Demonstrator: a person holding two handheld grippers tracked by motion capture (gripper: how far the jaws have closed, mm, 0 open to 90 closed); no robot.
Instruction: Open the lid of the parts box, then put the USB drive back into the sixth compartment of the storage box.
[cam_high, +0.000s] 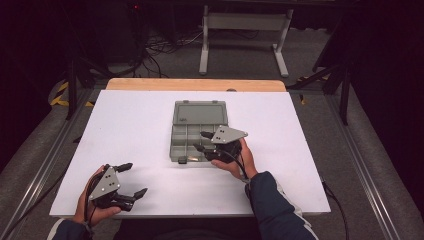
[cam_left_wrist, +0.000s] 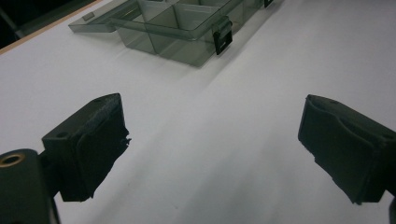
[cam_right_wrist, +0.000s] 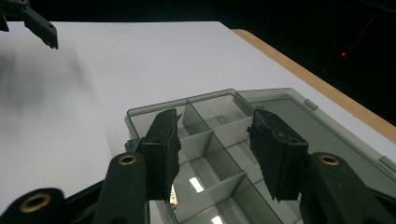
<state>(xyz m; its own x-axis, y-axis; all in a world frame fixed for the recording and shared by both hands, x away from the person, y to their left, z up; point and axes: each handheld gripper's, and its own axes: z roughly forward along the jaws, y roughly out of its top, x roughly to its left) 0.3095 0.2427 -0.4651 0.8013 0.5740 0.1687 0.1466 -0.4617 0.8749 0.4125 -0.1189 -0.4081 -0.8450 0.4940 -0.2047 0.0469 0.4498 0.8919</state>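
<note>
Nearest to you, at the left, your left gripper (cam_high: 131, 180) rests low over the flat white table top (cam_high: 140, 125) with its jaws wide open and nothing between them. In the left gripper view the two black pads (cam_left_wrist: 100, 140) stand far apart over bare table, and the box is well away up ahead. Going right, the see-through grey plastic box with little compartments (cam_high: 186, 142) sits in the middle of the table, with its flat grey lid (cam_high: 200, 112) folded back flat behind it. The compartments look empty as far as you can tell. At the right, your right gripper (cam_high: 202, 142) hangs over the right side of the box, with its jaws about half open and nothing held in them. In the right gripper view its pads (cam_right_wrist: 163, 144) hover just above the thin inner walls (cam_right_wrist: 205, 140). Here is what could go wrong. The box is light and nothing holds it down, so a bump from your right gripper could slide it or tip it. If you go down crooked, a pad could land on a thin wall and bend it. If you reach for the lid and pinch only its edge, it could slip out and snap shut.
</note>
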